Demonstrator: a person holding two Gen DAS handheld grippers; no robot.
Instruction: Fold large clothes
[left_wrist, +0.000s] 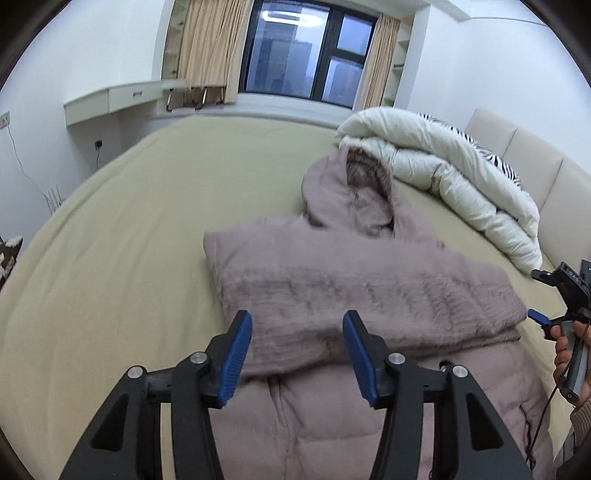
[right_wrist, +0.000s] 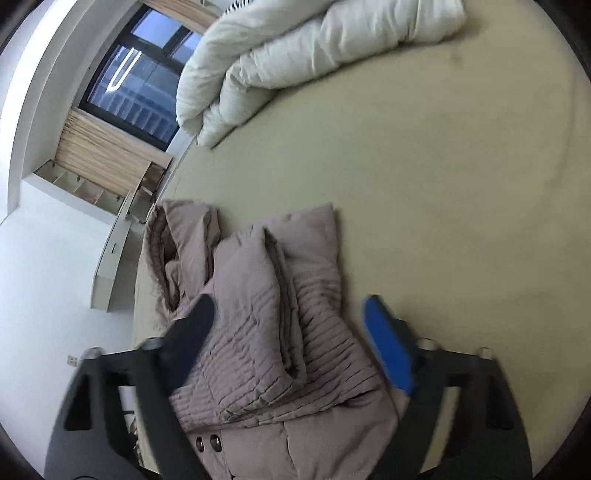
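A mauve hooded puffer coat (left_wrist: 362, 280) lies on the beige bed (left_wrist: 129, 229), its sleeves folded across the chest and the hood (left_wrist: 354, 188) pointing toward the window. My left gripper (left_wrist: 297, 326) is open and empty, hovering just above the folded sleeves. The right gripper (left_wrist: 543, 295) shows at the right edge of that view, held by a hand beside the coat. In the right wrist view the coat (right_wrist: 266, 306) lies between the open, empty fingers of my right gripper (right_wrist: 291, 314), above it.
A white rolled duvet (left_wrist: 454, 184) lies at the head of the bed by the padded headboard (left_wrist: 546, 162); it also shows in the right wrist view (right_wrist: 303, 55). A wall desk (left_wrist: 110, 101) and curtained window (left_wrist: 306, 55) stand beyond the bed.
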